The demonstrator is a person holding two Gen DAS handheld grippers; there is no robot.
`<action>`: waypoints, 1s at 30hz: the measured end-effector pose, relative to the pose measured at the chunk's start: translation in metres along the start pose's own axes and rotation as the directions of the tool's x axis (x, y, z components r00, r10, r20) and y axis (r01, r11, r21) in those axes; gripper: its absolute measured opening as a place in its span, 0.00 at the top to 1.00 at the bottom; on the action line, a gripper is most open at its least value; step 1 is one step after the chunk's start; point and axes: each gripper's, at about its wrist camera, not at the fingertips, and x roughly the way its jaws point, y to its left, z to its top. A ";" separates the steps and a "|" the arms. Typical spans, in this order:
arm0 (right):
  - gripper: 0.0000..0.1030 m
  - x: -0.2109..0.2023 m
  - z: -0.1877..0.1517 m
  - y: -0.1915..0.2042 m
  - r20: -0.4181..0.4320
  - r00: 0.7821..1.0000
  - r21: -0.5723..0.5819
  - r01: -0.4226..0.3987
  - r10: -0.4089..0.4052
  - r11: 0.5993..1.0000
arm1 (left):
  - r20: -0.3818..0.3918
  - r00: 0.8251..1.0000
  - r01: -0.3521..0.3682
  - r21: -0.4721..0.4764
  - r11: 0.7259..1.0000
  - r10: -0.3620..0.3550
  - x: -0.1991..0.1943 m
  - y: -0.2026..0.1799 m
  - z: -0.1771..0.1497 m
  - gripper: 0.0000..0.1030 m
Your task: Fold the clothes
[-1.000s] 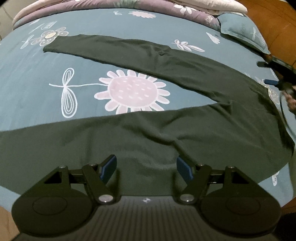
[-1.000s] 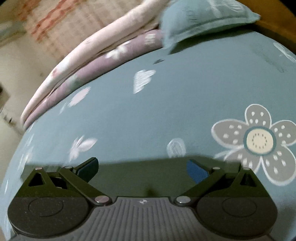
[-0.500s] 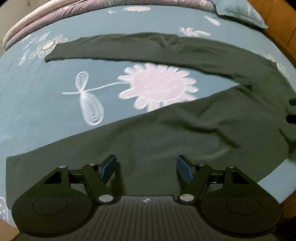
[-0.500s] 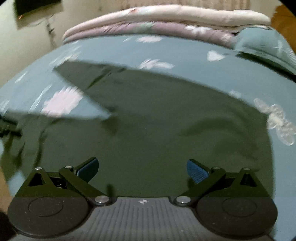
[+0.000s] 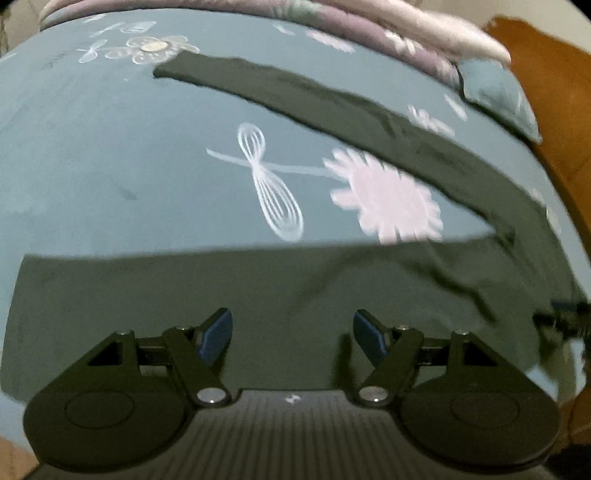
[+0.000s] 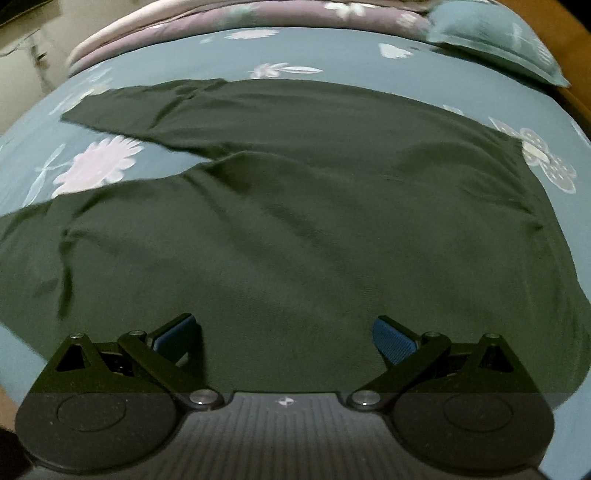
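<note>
Dark green trousers [image 5: 280, 288] lie spread flat on the bed, legs fanned apart in a V. The far leg [image 5: 332, 107] runs to the upper left; the near leg lies under my left gripper [image 5: 291, 332], which is open above its left end with nothing between its blue pads. In the right wrist view the wide waist part of the trousers [image 6: 314, 229] fills the middle, and my right gripper [image 6: 286, 334] hovers open over its near edge, empty. The right gripper [image 5: 565, 314] also shows blurred at the left wrist view's right edge.
A teal bedsheet [image 5: 110, 166] with white and pink flower prints covers the bed. Folded pink and purple quilts [image 6: 258, 14] and a teal pillow [image 6: 495, 40] lie along the far side. An orange wooden frame [image 5: 554, 92] borders the right.
My left gripper slid left along the near leg, so the leg's cuff end now shows. My right gripper swung from bare sheet onto the waist part and rolled level.
</note>
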 end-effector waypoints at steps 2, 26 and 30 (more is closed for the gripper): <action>0.00 0.004 0.002 0.004 -0.011 1.000 0.004 0.025 -0.025 1.000 | 0.007 1.000 0.014 -0.029 0.999 -0.013 0.008 0.010 0.006 0.29; 0.00 0.014 0.012 0.017 -0.037 0.988 0.124 0.153 -0.150 0.980 | 0.038 0.999 0.004 0.032 0.999 -0.005 -0.036 0.095 -0.004 0.27; 0.00 0.015 0.012 0.019 -0.039 0.986 0.136 0.164 -0.160 0.977 | 0.063 0.996 -0.060 -0.047 0.997 0.063 -0.032 0.117 -0.001 0.29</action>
